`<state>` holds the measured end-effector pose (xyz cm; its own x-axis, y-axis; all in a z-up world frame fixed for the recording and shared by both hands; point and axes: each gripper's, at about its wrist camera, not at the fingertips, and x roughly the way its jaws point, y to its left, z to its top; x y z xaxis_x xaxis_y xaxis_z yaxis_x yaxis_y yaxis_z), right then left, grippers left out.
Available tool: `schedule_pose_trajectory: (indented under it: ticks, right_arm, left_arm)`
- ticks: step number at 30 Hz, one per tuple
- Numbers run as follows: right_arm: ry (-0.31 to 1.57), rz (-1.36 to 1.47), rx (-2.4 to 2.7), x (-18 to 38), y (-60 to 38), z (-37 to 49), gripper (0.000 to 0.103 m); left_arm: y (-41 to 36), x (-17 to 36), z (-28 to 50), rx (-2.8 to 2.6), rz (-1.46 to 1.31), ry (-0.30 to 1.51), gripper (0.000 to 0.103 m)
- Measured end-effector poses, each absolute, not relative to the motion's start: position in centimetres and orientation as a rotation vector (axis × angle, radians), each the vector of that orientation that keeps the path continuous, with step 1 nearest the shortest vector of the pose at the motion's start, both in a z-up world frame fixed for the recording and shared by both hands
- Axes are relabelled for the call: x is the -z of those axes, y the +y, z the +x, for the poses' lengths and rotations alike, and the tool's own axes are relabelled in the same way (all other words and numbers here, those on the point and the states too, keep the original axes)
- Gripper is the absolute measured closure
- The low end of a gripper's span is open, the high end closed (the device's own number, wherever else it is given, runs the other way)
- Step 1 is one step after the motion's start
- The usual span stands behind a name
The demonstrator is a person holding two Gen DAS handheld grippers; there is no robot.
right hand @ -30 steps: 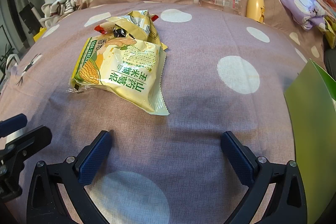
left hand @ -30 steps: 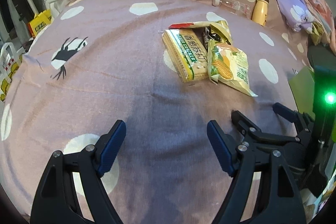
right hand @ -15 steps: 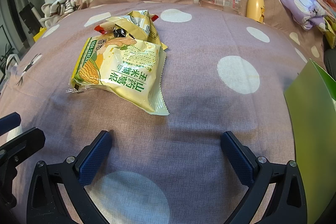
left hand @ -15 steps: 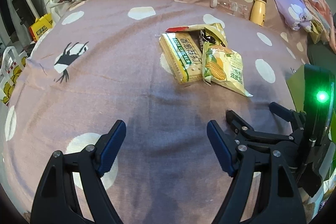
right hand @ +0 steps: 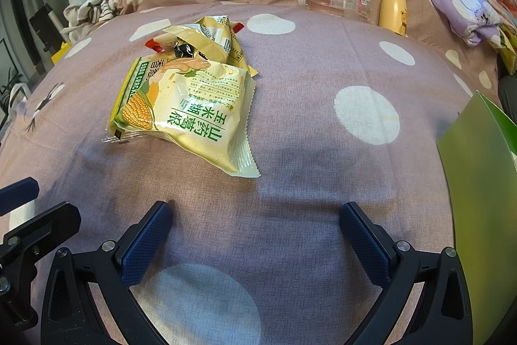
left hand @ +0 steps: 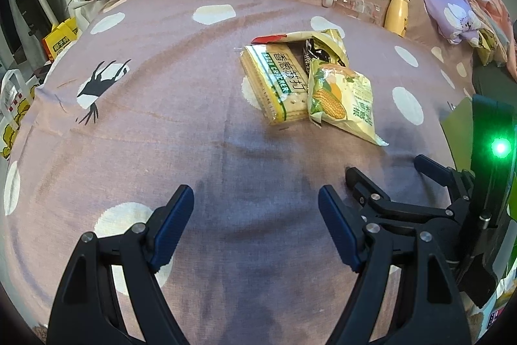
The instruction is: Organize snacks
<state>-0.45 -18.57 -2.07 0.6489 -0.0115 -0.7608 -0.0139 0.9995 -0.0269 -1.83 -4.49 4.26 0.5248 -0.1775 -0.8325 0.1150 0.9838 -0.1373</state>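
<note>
- Both your grippers are empty with fingers spread wide: the left gripper (left hand: 257, 225) and the right gripper (right hand: 255, 240) hover low over the dotted bedspread (left hand: 155, 125), short of the snacks
- The snacks lie in one loose heap mid-bed: the corn snack bag (right hand: 190, 115) is nearest your right gripper, and it leans on the cracker pack (left hand: 274, 83)
- Behind those two sit a dark wrapper and a yellow crumpled bag (right hand: 210, 41), partly tucked under; how many packets are there I cannot tell
- Judging by the layout, the corn bag is the sensible first pick, since it lies on top and closest
- Come in with the right gripper and pinch the crimped seam edge or one flat corner, not the puffed middle, which will likely slip or crush
- Keep one finger sliding along the cloth so it gets beneath the film; the soft bed will give, so press gently
- Lift straight up so the cracker pack is not dragged along
- The green board (right hand: 478, 183) at the right edge may be where things go; that is unclear, so check before carrying anything over
- Keep the left gripper clear of the right one's path, as they are close beside each other
</note>
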Motion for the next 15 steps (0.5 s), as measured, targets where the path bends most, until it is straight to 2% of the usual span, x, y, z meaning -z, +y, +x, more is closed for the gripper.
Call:
schedule_pose_trajectory:
  ticks: [15]
  right_arm:
    - [0.865, -0.031, -0.001, 2.05, -18.57, -0.46, 0.0]
  left_arm:
    - [-4.39, -4.24, -1.8, 0.183, -0.093, 1.009, 0.024]
